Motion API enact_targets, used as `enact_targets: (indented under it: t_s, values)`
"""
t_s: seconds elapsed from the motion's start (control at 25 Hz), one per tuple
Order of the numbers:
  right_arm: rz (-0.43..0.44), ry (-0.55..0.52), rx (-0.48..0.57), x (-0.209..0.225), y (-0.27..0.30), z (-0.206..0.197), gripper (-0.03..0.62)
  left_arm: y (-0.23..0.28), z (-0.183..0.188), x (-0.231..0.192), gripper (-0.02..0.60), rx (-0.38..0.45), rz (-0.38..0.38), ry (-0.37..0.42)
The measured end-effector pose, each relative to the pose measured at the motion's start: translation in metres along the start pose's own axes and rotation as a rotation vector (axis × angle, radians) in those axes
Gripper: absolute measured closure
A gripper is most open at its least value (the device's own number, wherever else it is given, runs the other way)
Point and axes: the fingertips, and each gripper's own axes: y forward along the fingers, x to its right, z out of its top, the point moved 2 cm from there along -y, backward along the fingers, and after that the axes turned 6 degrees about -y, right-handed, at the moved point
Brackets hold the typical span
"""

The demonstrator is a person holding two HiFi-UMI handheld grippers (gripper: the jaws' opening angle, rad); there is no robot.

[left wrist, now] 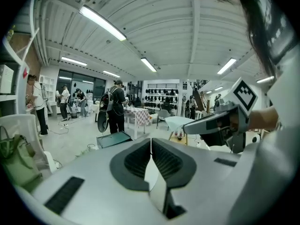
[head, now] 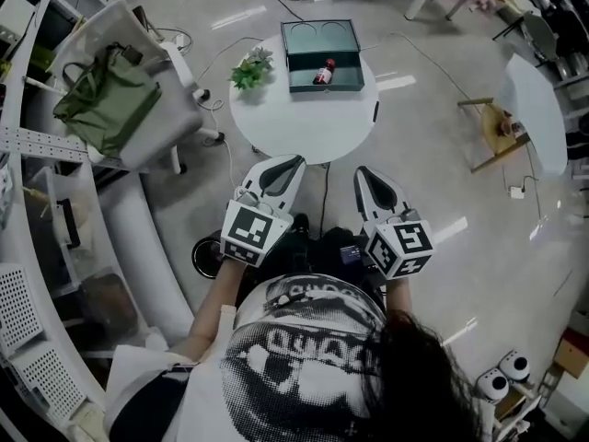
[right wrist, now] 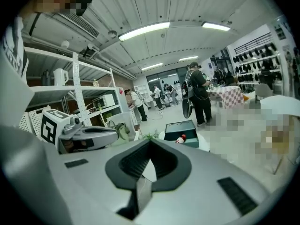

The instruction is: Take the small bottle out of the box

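1. Bottle [head: 323,73] lies inside the open box [head: 324,86], nothing touching it.
2. Box sits on the far part of the round table [head: 304,127], with its lid [head: 320,35] standing up behind it.
3. Progress as I judge it: nothing is done. The reach, grip and lift-out are all left.
4. My left gripper [head: 296,160] has its jaws together with nothing between them. It is held near my body, well short of the table.
5. My right gripper [head: 362,170] is the same, pressed closed and empty. Either one needs opening before a grab.
6. Edges: the box walls and upright lid block a rear approach, so I'd come in from above or the front.
7. The near half of the table is bare, a straight path in.
8. Plant [head: 250,69] is just beside the box on the left, so watch it.
9. Chair [head: 138,81] with a green bag [head: 106,99] stands left of the table, and there is open floor on the right.
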Motion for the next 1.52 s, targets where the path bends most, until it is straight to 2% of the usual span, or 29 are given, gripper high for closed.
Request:
enact_targets:
  t_s: [0.24, 0.48, 0.8, 1.12, 1.36, 1.52]
  values:
    - [0.041, -0.006, -0.019, 0.0, 0.018, 0.007, 0.595, -0.006, -0.005, 0.002, 0.566, -0.001, 0.025, -0.038]
    - [0.132, -0.026, -0.042, -0.005, 0.047, 0.008, 0.595, -0.016, -0.019, -0.022, 0.566, -0.024, 0.134, -0.082]
    - [0.231, -0.014, -0.087, 0.016, 0.097, 0.013, 0.595, -0.004, -0.003, -0.049, 0.566, -0.006, 0.25, -0.111]
    - [0.273, 0.018, -0.167, 0.068, 0.143, 0.003, 0.595, 0.043, 0.017, -0.062, 0.566, 0.008, 0.303, -0.138]
    - [0.273, 0.043, -0.225, 0.118, 0.183, 0.0, 0.594, 0.08, 0.035, -0.067, 0.566, -0.01, 0.321, -0.12]
    - [0.267, 0.12, -0.277, 0.148, 0.222, -0.007, 0.565, 0.101, 0.04, -0.072, 0.566, -0.02, 0.338, -0.118]
